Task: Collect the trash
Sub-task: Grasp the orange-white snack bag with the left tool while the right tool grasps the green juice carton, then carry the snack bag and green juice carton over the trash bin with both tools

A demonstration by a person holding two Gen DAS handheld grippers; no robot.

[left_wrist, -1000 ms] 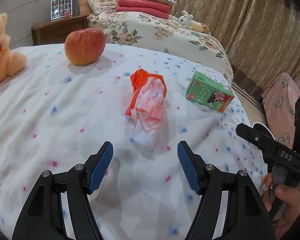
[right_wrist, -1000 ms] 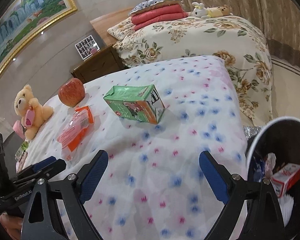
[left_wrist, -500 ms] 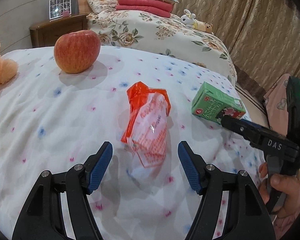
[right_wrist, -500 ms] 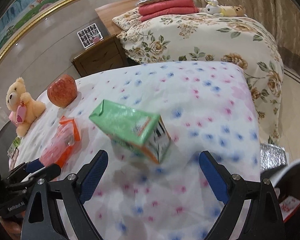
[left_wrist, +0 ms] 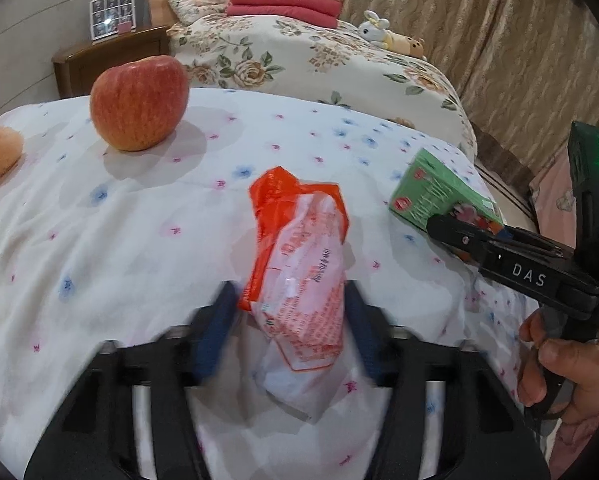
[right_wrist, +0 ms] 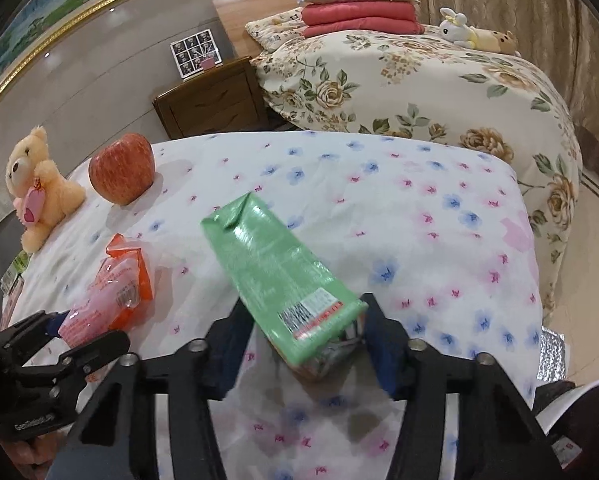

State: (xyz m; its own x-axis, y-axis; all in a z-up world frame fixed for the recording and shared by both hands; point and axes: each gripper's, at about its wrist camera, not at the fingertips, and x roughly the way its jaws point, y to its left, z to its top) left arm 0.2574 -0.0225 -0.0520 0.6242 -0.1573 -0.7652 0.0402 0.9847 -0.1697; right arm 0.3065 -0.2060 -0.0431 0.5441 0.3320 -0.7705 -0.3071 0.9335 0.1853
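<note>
An orange and clear plastic wrapper [left_wrist: 299, 256] lies on the flowered white bedspread [left_wrist: 99, 240]. My left gripper [left_wrist: 291, 324] has closed its blue pads on the wrapper's near end; the fingers are motion-blurred. The wrapper also shows in the right wrist view [right_wrist: 115, 292] with the left gripper's fingers [right_wrist: 91, 344] at it. A green drink carton [right_wrist: 283, 284] lies on the bedspread. My right gripper [right_wrist: 307, 344] is shut on the carton's near end. The carton also shows in the left wrist view [left_wrist: 439, 196] with the right gripper [left_wrist: 479, 236] on it.
A red apple [left_wrist: 139, 102] and a plush bear [right_wrist: 39, 188] sit on the bedspread at the far left. A floral bed [right_wrist: 419, 88] with red pillows and a wooden nightstand [right_wrist: 207, 100] stand behind. A dark bin's rim [right_wrist: 571, 396] shows at the lower right.
Both grippers moved forward and closed from wide open: the left around the wrapper's near end, the right around the carton's near end. The carton now lies end-on to the right gripper.
</note>
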